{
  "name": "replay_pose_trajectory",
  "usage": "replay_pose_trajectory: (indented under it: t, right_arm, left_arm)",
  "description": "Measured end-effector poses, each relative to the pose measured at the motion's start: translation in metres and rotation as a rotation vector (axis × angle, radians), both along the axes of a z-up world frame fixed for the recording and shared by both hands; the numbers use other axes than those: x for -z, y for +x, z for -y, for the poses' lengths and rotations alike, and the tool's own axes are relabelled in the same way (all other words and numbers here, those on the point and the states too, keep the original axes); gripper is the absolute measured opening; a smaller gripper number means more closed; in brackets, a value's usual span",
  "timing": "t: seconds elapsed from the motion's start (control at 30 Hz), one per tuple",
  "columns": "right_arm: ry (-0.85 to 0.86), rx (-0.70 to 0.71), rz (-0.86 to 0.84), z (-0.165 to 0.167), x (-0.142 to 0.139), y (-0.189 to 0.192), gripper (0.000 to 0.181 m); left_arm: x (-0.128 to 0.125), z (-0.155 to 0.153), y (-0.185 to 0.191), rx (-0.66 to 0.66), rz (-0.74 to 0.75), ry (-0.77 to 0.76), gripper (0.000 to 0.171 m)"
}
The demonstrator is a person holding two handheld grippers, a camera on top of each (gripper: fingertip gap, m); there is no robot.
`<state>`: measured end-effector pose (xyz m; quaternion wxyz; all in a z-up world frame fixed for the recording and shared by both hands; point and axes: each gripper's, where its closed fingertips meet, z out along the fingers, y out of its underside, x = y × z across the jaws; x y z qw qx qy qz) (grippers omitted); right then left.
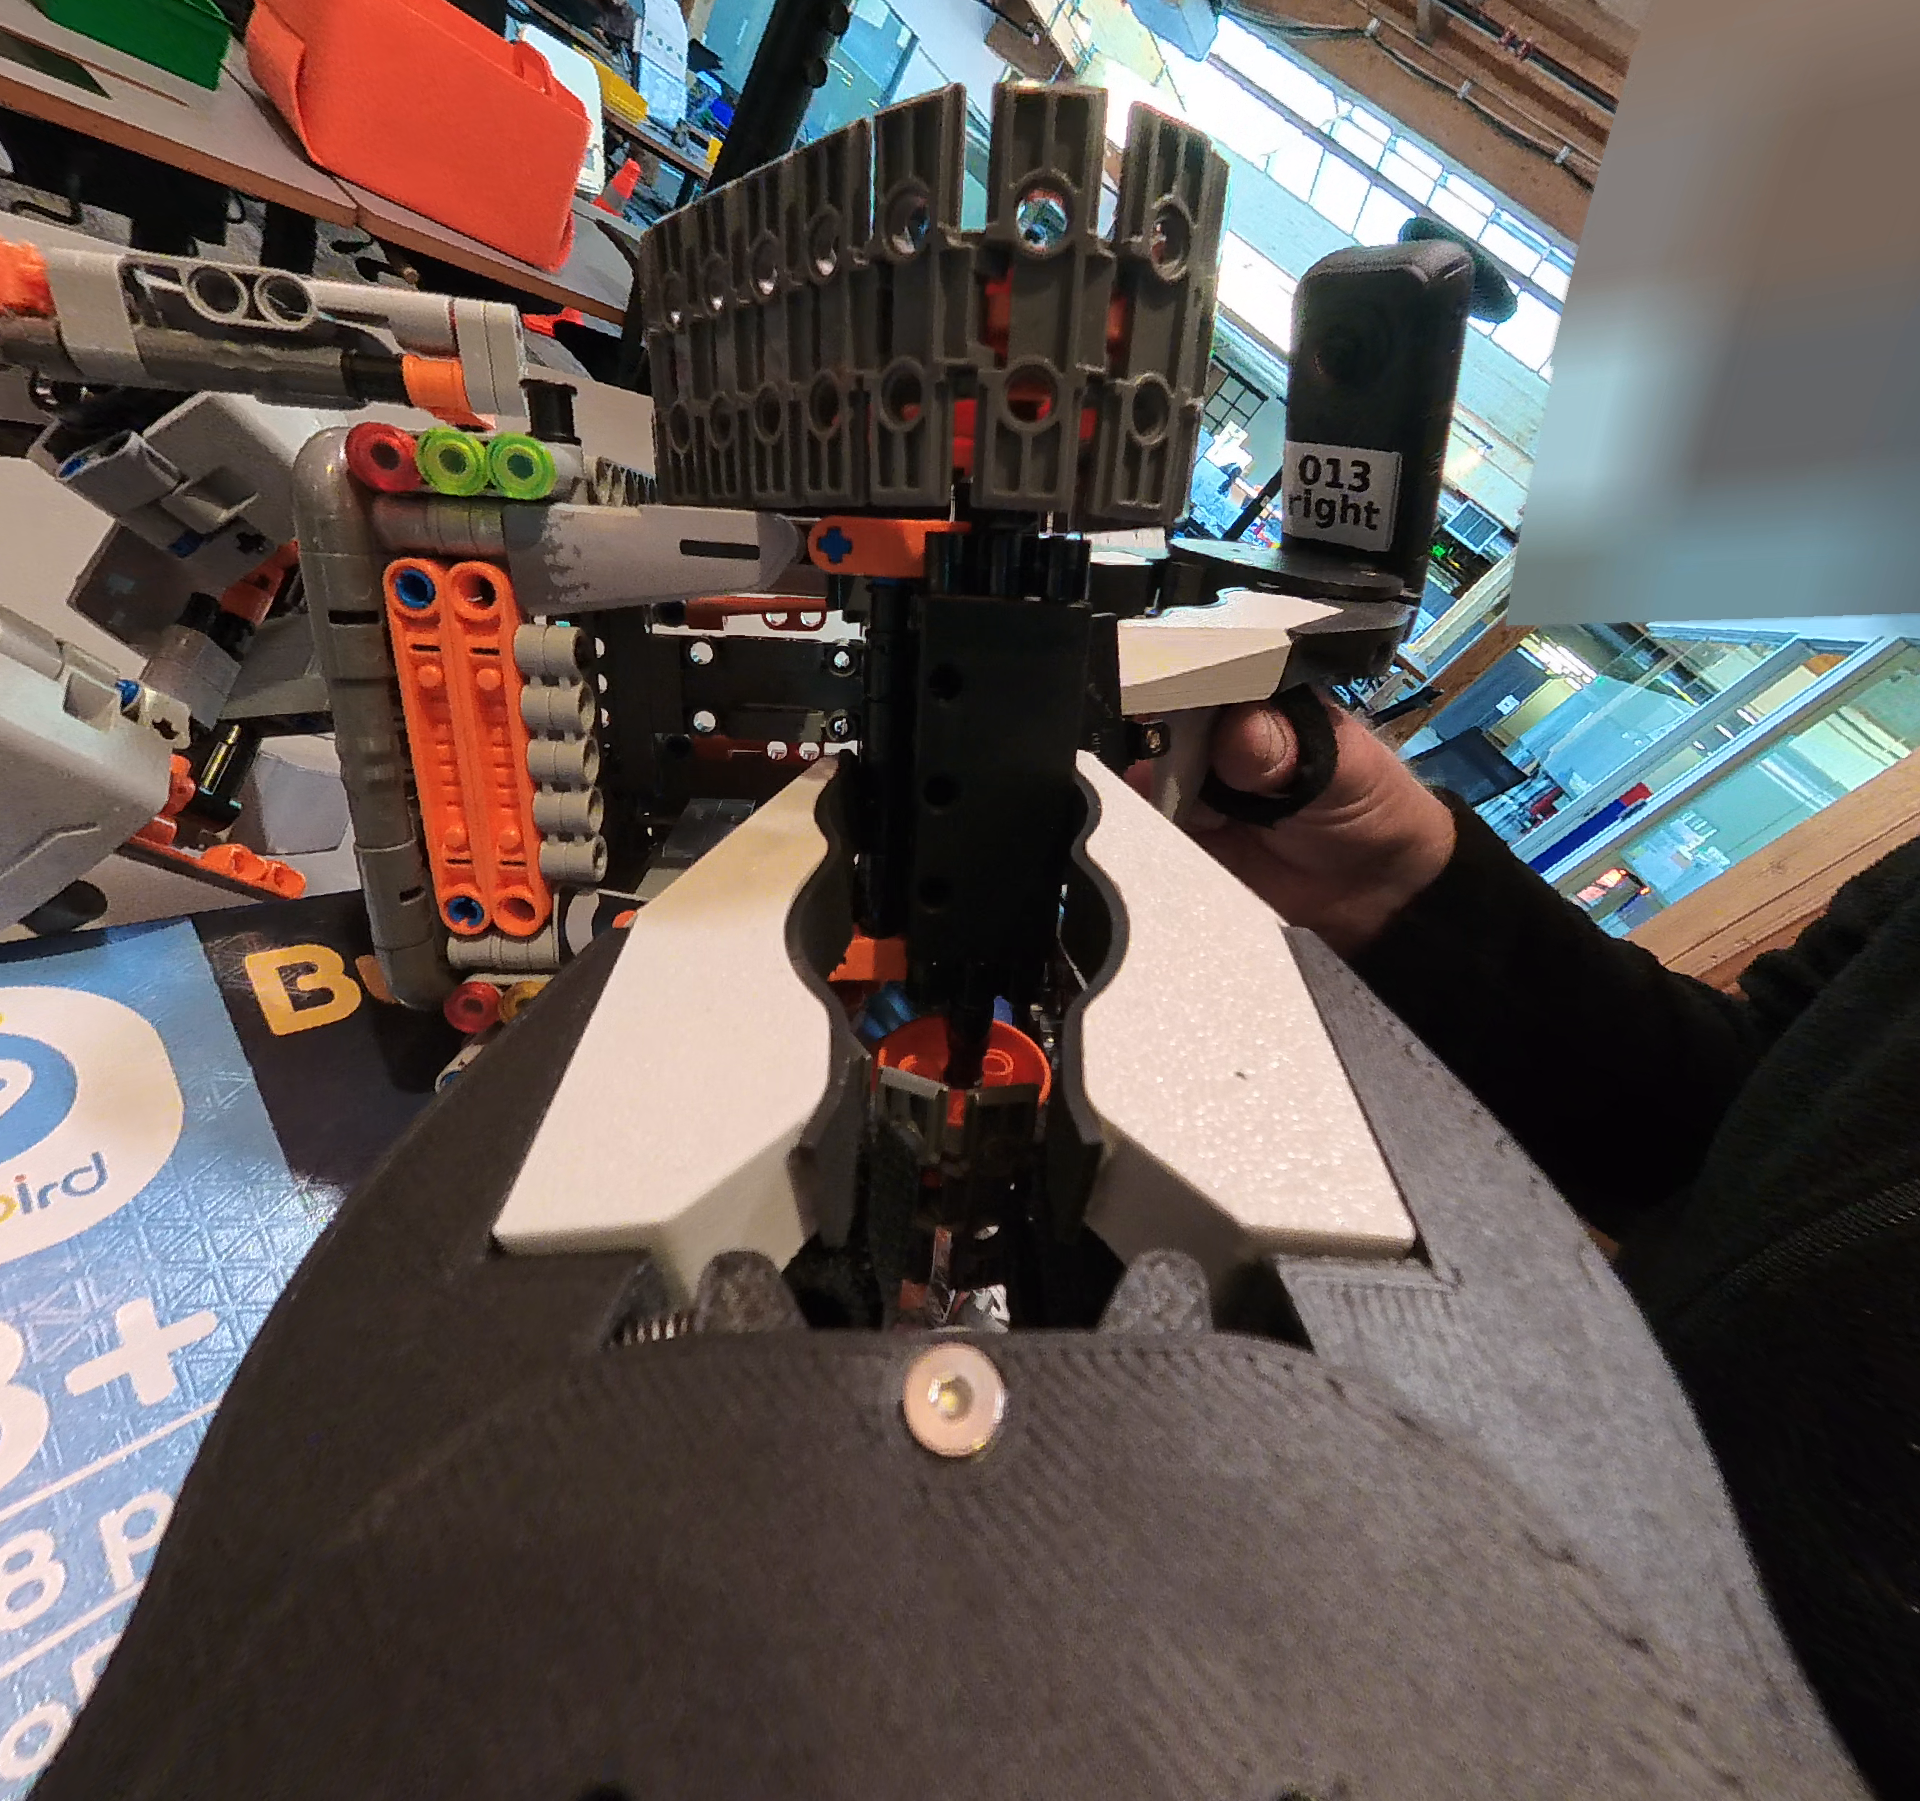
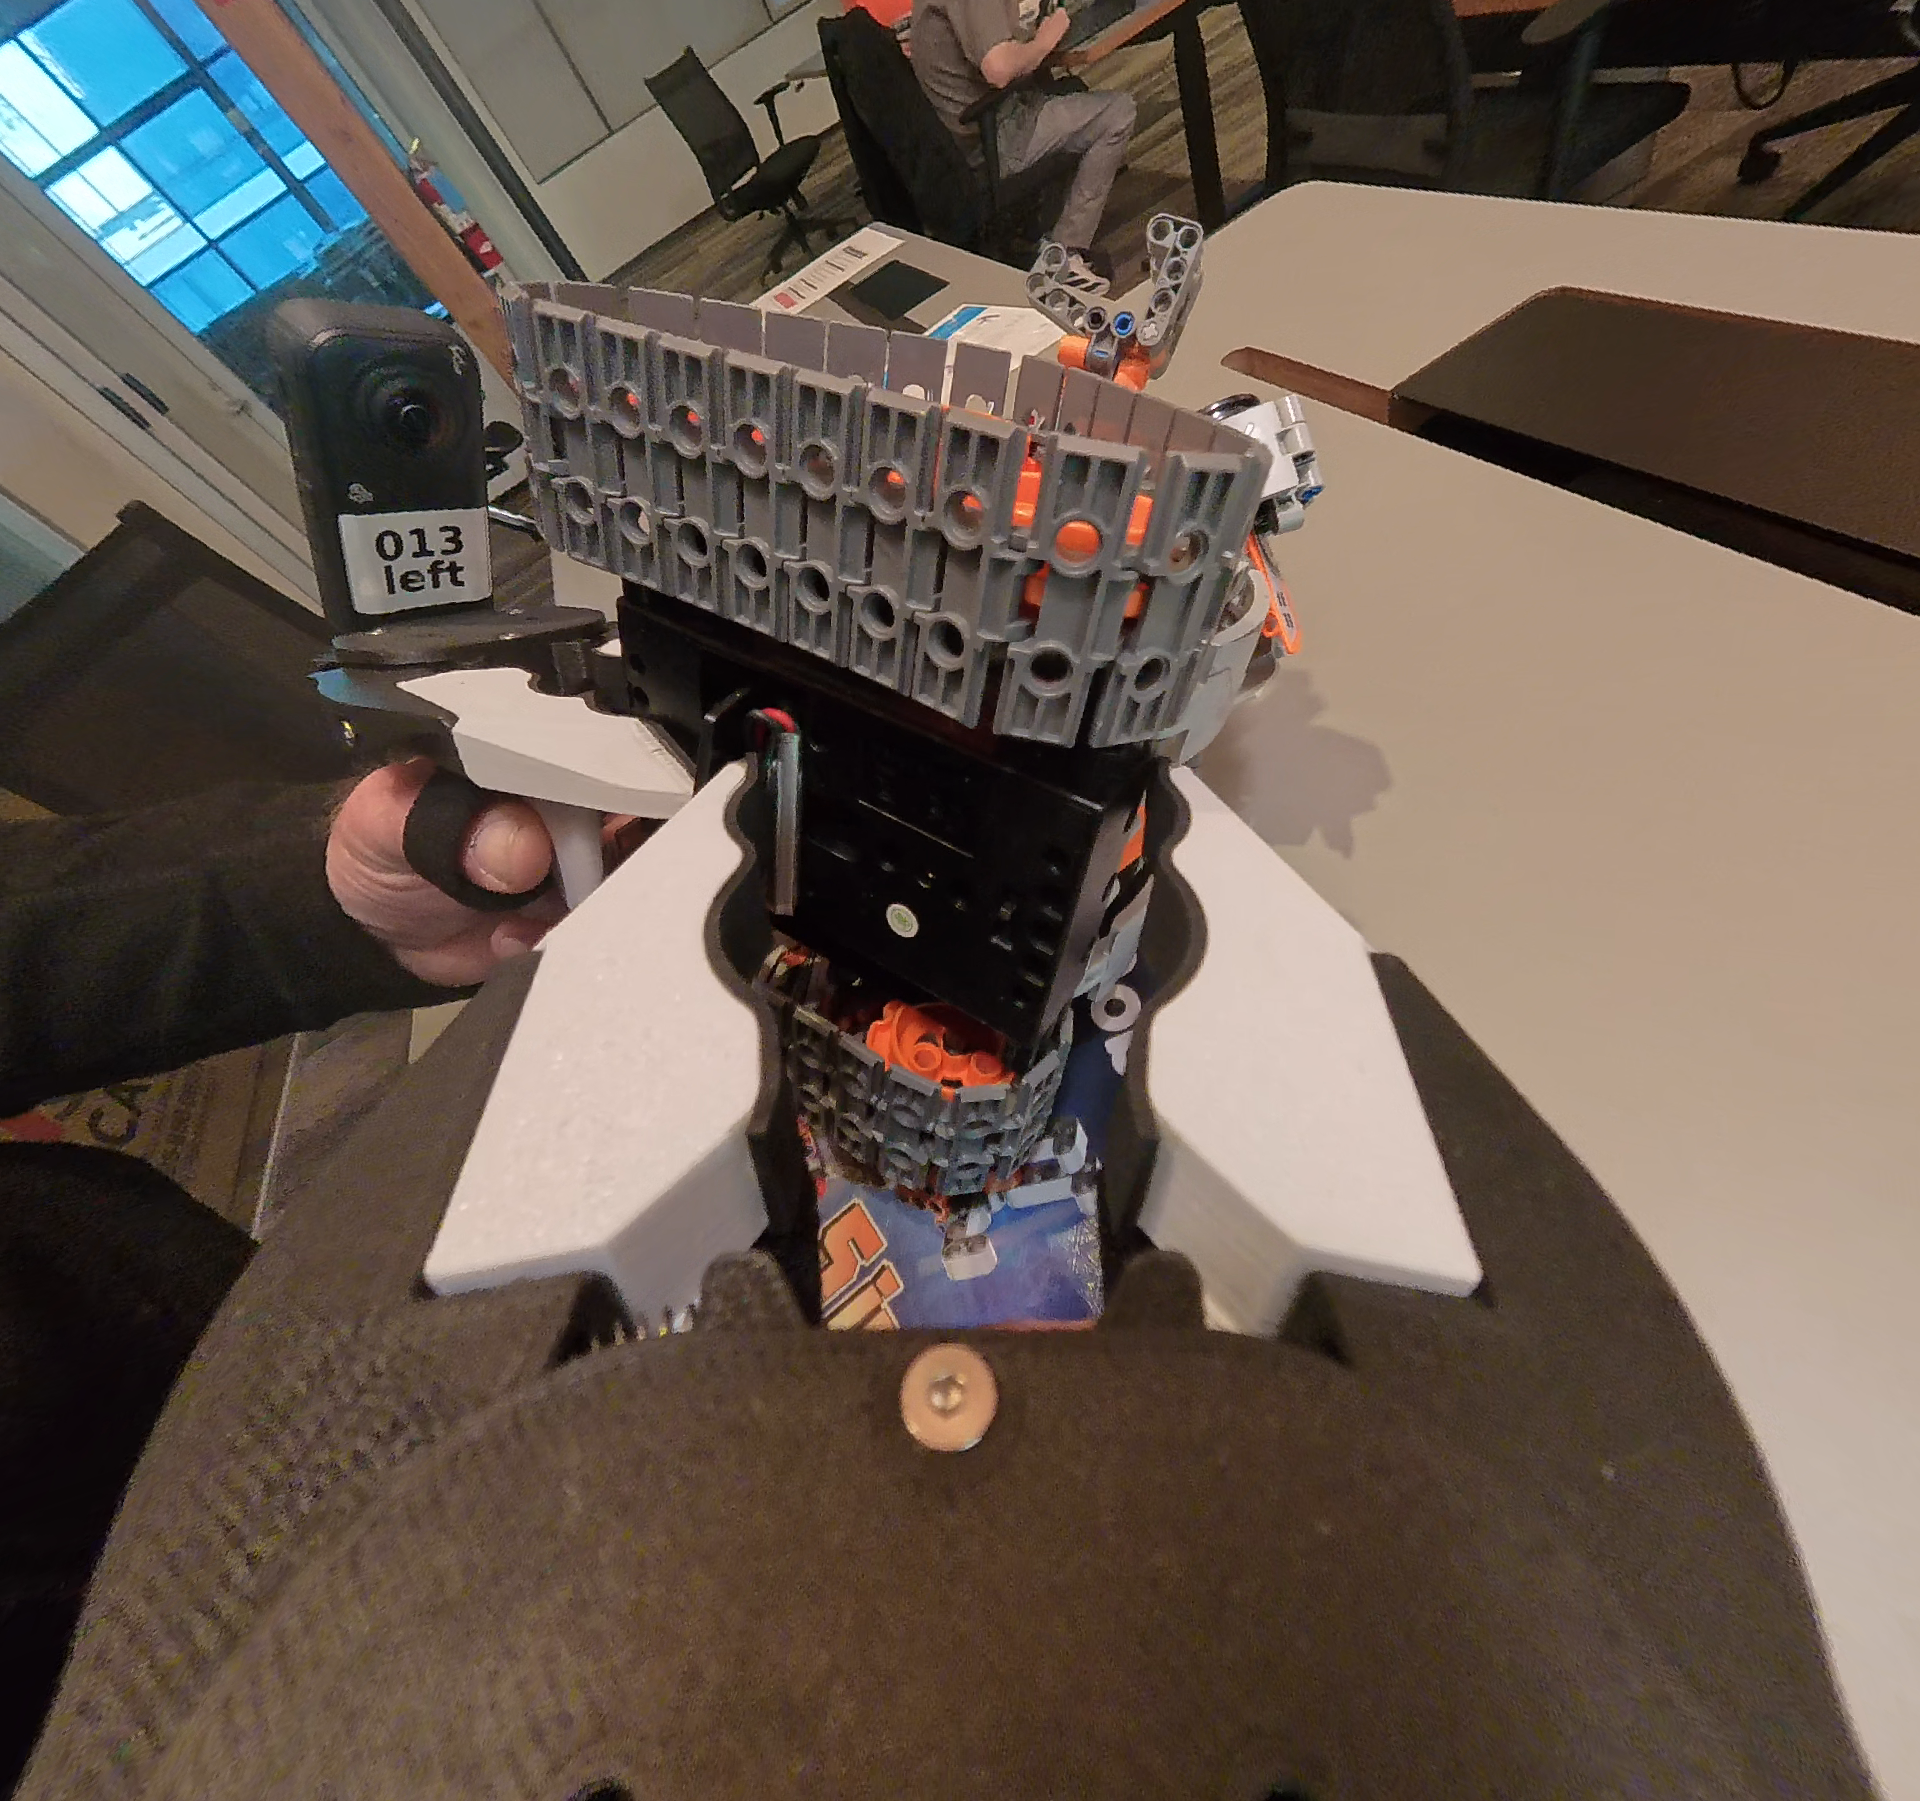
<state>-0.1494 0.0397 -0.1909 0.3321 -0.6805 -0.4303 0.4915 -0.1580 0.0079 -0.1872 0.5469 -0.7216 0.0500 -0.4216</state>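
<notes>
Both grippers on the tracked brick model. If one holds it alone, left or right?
Right, likely. The right gripper has its jaws straddling the broad black block under the grey track, one on each side. The left gripper pinches only a narrow black column, so the model could swing.

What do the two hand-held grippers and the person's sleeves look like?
Each hand-held gripper, left and right, has a dark 3D-printed body with a silver screw, two white wedge-shaped fingers with scalloped dark inner pads, and a black camera bearing a white label. The sleeves are dark.
</notes>
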Motion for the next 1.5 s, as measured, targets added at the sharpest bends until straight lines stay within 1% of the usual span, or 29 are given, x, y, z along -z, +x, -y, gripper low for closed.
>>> replay_pose_trajectory:
  t: [0.4, 0.7, 0.8, 0.93, 1.17, 1.2, 1.23, 1.4, 1.5]
  right_arm:
    - [0.018, 0.026, -0.02, -0.0011, -0.0006, -0.0046, 0.071]
    - [-0.027, -0.032, -0.059, 0.0012, -0.0051, -0.0034, 0.074]
    - [-0.014, -0.056, -0.067, 0.0033, -0.0055, -0.0019, 0.076]
    - [-0.015, -0.076, -0.067, 0.0012, -0.0046, 0.001, 0.068]
    - [0.002, -0.08, -0.073, 0.0003, -0.0031, 0.0017, 0.066]
    - [0.01, -0.077, -0.068, -0.0001, -0.0025, 0.0016, 0.065]
    - [0.03, -0.061, -0.055, -0.0025, -0.0007, 0.0017, 0.059]
    - [0.035, -0.047, -0.053, -0.0021, 0.0, 0.0005, 0.062]
    - [-0.003, -0.072, -0.086, 0.0004, -0.0023, 0.0013, 0.067]
  left_arm:
    - [-0.0008, -0.0005, -0.0013, -0.011, 0.015, -0.006, 0.035]
    - [-0.0032, -0.0009, -0.0022, -0.006, 0.05, -0.01, 0.035]
    - [-0.0038, -0.0003, -0.0022, -0.001, 0.058, -0.01, 0.035]
    - [-0.0038, 0.0001, -0.0009, 0.006, 0.056, -0.01, 0.035]
    - [-0.0036, 0.0004, -0.0006, 0.008, 0.054, -0.01, 0.035]
    - [-0.0035, 0.0006, -0.0005, 0.008, 0.053, -0.01, 0.035]
    - [-0.0037, 0.0006, -0.0003, 0.008, 0.052, -0.009, 0.035]
    - [-0.0035, 0.0007, -0.0007, 0.005, 0.049, -0.009, 0.035]
    - [-0.0036, 0.0007, -0.0008, 0.006, 0.051, -0.01, 0.035]
